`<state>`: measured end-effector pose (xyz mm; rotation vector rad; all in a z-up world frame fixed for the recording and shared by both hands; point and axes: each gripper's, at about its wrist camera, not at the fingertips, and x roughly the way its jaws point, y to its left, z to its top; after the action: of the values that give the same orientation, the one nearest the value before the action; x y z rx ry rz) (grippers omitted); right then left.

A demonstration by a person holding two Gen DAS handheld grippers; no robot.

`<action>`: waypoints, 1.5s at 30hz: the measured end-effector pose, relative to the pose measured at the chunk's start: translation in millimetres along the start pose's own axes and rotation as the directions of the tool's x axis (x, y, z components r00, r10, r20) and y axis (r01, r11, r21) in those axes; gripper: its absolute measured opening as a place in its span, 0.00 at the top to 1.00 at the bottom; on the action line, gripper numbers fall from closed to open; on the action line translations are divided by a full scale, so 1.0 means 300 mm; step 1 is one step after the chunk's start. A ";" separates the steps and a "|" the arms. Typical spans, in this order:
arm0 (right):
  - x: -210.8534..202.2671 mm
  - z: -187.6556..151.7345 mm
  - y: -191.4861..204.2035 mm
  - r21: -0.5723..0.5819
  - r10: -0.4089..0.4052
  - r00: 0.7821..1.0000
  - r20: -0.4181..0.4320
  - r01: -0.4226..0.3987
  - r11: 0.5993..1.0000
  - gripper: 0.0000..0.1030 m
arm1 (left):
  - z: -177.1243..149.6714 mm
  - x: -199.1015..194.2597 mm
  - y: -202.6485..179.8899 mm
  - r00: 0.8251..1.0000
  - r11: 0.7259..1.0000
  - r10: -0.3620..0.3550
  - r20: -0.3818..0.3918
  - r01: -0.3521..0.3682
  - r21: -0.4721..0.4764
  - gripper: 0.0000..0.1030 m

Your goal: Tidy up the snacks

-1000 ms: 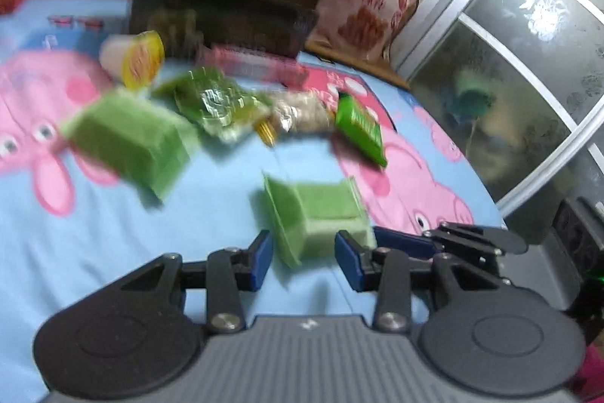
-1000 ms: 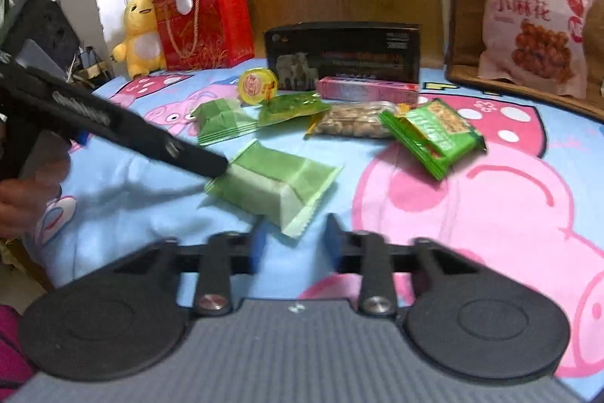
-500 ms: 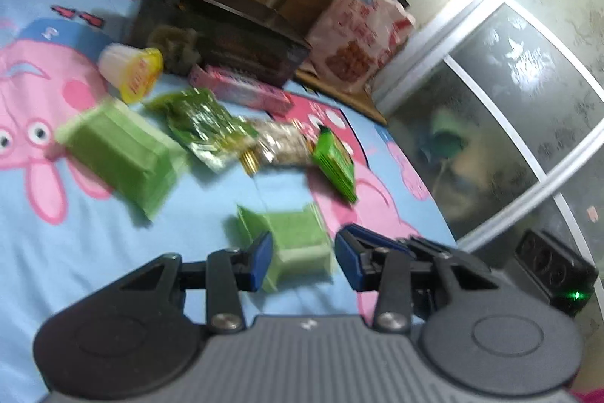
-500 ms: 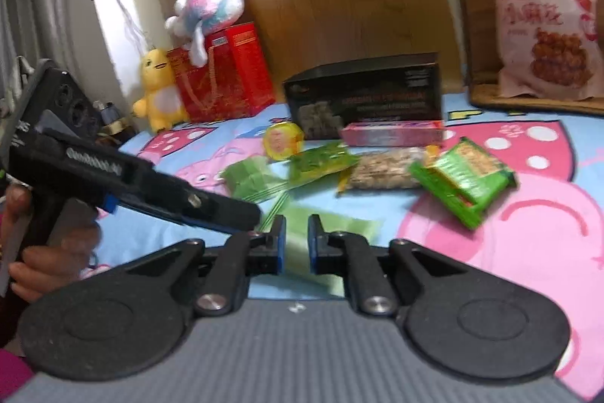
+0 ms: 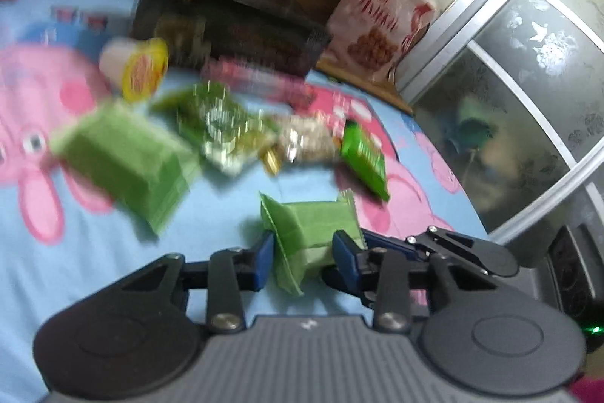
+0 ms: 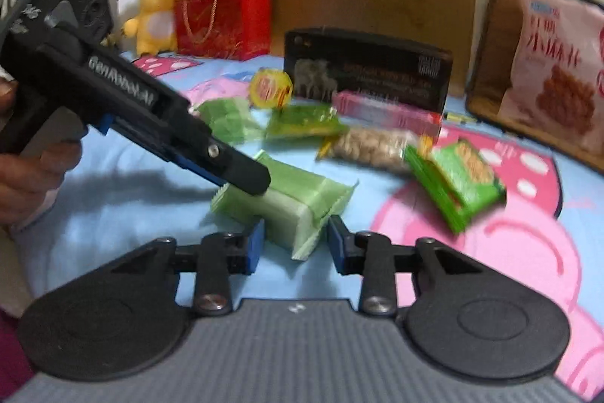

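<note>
A light green wrapped snack pack (image 5: 313,229) lies on the blue cartoon cloth; it also shows in the right wrist view (image 6: 287,203). My left gripper (image 5: 302,257) is open with its blue pads on either side of one end of the pack. My right gripper (image 6: 294,244) is open around the pack's opposite end. The left gripper's body (image 6: 151,116) reaches over the pack in the right wrist view. Whether any pad touches the pack I cannot tell.
Behind lie a second green pack (image 5: 124,161), a crinkly green bag (image 6: 305,122), a nut bag (image 6: 373,146), a bright green packet (image 6: 460,180), a jelly cup (image 6: 270,89), a pink bar (image 6: 385,108) and a black box (image 6: 366,67). A pink snack bag (image 6: 558,71) leans at the right.
My right gripper has opened from nearly shut and dropped around the pack's end. My left gripper has moved forward so the pack sits between its pads.
</note>
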<state>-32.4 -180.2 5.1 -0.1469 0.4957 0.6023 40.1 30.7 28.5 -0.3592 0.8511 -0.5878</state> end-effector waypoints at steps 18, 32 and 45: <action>0.175 0.192 -0.069 0.050 -0.030 0.998 0.054 0.027 0.998 0.66 | 0.170 -0.059 -0.080 0.961 0.960 0.143 0.237 -0.193 0.205 0.63; 0.250 0.185 -0.117 -0.019 0.004 0.999 -0.034 -0.004 1.000 0.34 | 0.211 0.040 0.091 0.982 0.981 0.172 0.072 -0.177 0.079 0.47; 0.201 0.310 -0.113 -0.078 -0.026 0.991 0.133 0.037 0.996 0.59 | 0.315 -0.050 -0.016 0.969 0.970 0.148 0.199 -0.182 0.163 0.68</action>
<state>67.5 -152.1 56.6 -0.1896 0.3408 0.5969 105.0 42.4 97.9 -0.1721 0.6356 -0.4632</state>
